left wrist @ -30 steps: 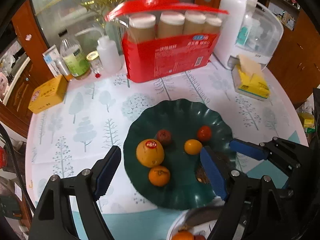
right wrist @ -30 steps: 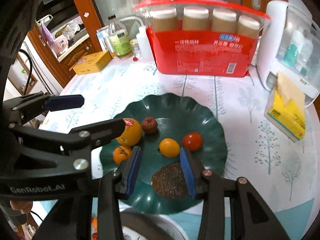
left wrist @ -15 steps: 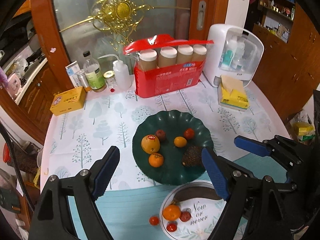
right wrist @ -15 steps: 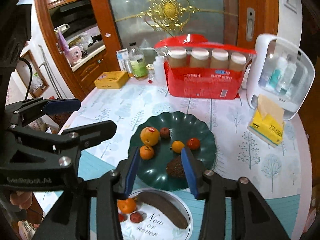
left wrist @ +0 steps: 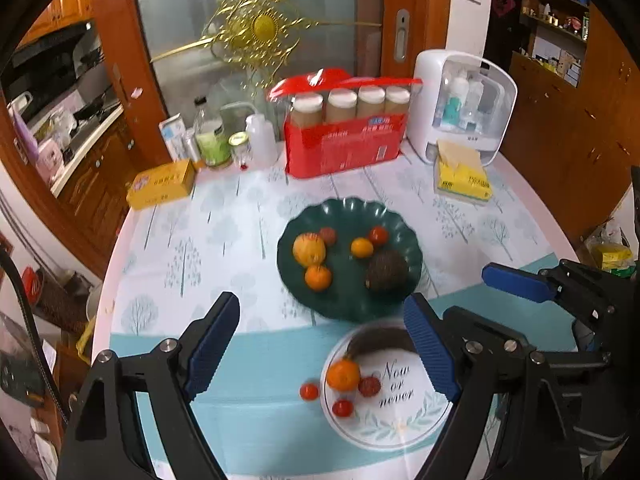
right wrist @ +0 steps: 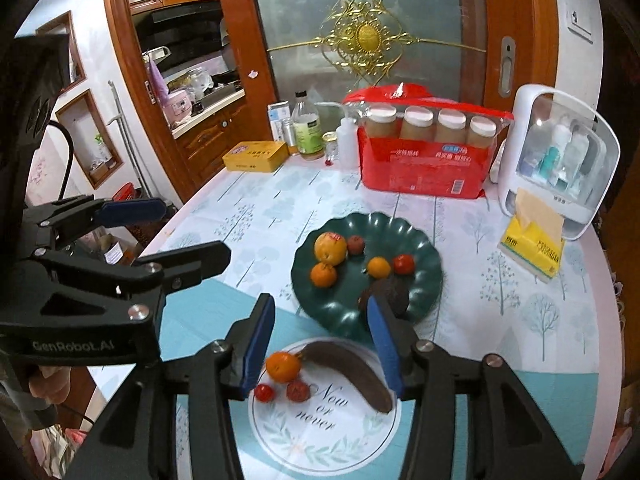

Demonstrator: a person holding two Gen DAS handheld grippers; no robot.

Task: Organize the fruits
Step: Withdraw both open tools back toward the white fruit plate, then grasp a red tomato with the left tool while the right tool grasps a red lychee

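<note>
Fruits split between two plates on table. White plate [right wrist: 320,440] nearest: orange [right wrist: 283,366], small red fruits, dark banana [right wrist: 352,372] whole in right view, mostly hidden behind finger in left view. One cherry tomato [left wrist: 309,391] off plate on cloth. Green plate [left wrist: 384,304] beyond: six fruits. Left gripper [left wrist: 320,350] wide, empty. Right gripper [right wrist: 322,342] narrower, jaws just opening, empty. Both raised, tilted down.

The left gripper [left wrist: 322,348] has its jaws wide apart and holds nothing. The right gripper [right wrist: 320,342] has just been opening its jaws, with nothing between them.
</note>
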